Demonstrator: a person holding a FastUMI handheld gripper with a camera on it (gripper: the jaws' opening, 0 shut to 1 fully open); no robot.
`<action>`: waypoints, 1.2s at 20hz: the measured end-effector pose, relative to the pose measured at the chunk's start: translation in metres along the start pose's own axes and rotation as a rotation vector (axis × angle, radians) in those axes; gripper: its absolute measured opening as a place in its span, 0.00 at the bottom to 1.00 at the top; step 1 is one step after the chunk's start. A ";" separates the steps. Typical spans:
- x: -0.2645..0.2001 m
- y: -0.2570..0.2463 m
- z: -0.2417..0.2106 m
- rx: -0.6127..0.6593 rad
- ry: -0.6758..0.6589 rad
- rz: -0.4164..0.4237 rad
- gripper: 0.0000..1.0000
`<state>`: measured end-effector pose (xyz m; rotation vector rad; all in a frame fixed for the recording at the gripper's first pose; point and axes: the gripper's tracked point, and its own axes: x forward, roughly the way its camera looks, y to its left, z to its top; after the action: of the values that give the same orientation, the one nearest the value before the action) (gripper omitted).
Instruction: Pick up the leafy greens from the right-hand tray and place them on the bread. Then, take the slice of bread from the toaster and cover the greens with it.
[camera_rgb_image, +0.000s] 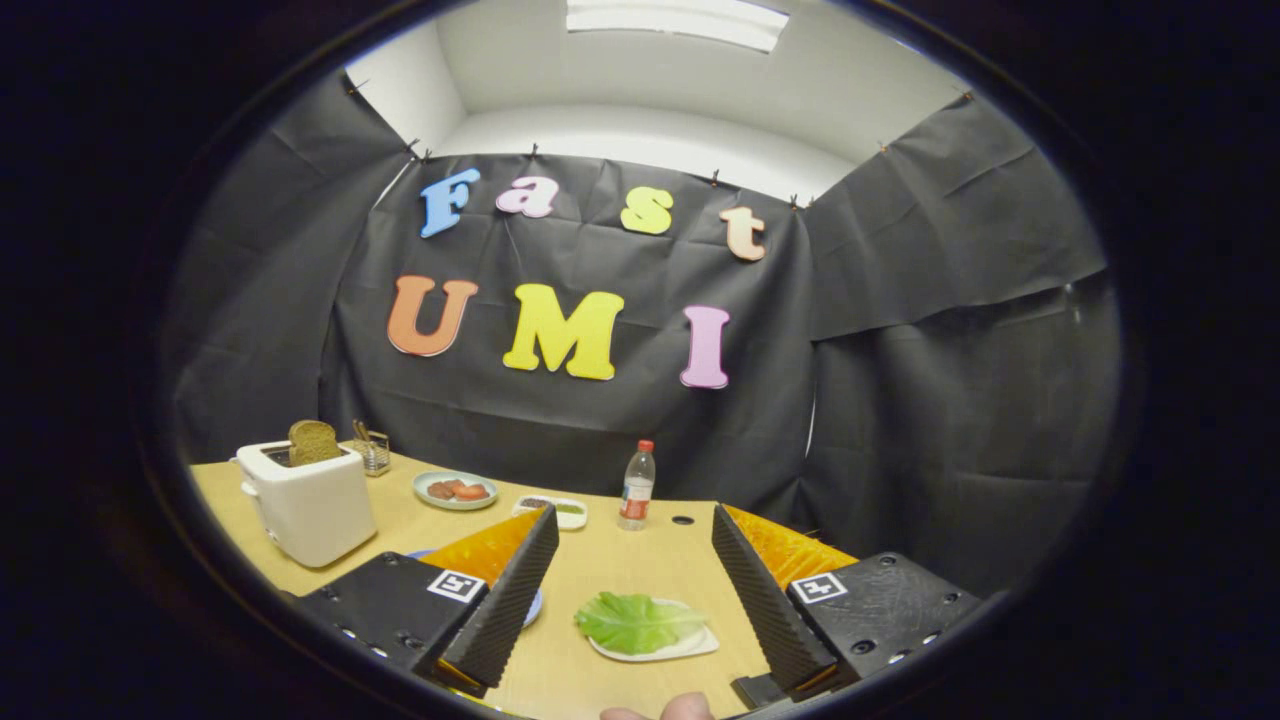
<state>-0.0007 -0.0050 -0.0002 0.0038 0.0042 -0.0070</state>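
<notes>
Green leafy greens (633, 620) lie on a small white tray (690, 645) on the wooden table, between my two fingers and nearer the right one. My gripper (635, 520) is open and holds nothing; it hovers above the table with the greens below the gap. A white toaster (305, 505) stands beyond the left finger, with a brown bread slice (313, 442) sticking up from its slot. The edge of a blue plate (535, 606) peeks out from behind the left finger; what lies on it is hidden.
Beyond the fingers are a pale plate with red food (455, 490), a small white dish (556, 511), a plastic bottle (637, 486) and a wire holder (372, 452) behind the toaster. A person's fingertips (660, 710) show below the tray.
</notes>
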 end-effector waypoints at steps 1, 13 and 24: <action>0.000 0.000 0.000 0.001 0.002 0.000 0.95; 0.003 -0.014 -0.004 0.016 0.025 -0.006 0.95; 0.047 -0.024 -0.070 -0.040 0.208 0.047 0.95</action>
<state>0.0454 -0.0285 -0.0706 -0.0349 0.2122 0.0409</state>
